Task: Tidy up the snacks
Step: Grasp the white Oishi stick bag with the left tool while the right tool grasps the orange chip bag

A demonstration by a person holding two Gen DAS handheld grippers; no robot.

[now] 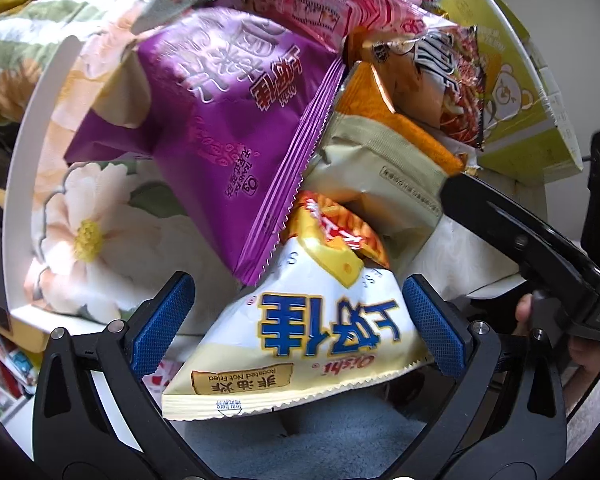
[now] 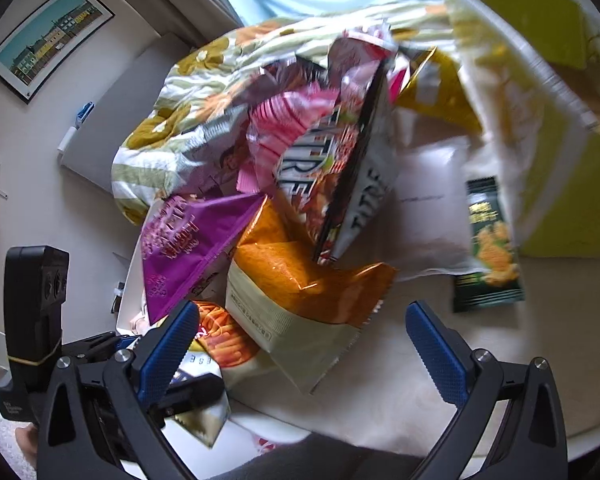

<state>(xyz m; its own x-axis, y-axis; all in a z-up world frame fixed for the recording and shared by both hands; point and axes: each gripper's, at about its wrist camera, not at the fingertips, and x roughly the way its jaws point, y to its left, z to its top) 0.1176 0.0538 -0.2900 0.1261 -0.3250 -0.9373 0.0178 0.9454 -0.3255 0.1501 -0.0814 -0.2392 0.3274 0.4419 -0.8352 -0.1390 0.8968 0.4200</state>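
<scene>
Snack bags lie heaped on a white tray lined with a floral cloth, and the nearest of them, a white and yellow bag printed with blue characters, hangs over the tray's front edge between the blue pads of the left gripper. That gripper is spread wide; one pad sits right against the bag's side and the other stands clear, so nothing is clamped yet. The right gripper is likewise wide apart and empty, poised above the cream and orange bag in the middle of the heap. Around these lie a purple bag, a pink bag and a black-edged bag propped upright, with a dark green packet off to one side near a yellow-green box. All of these look like air-puffed foil or plastic film: very light, soft, slick, and likely to dent or slide out under a squeeze across the belly, while the contents probably crush easily. The safer hold would seem to be the flat crimped seam at the end of a bag, such as the serrated edge of the white and yellow bag nearest the left wrist camera, where the film is doubled and stiff. Since the bags overlap loosely, lifting one could well drag or tip its neighbours.
</scene>
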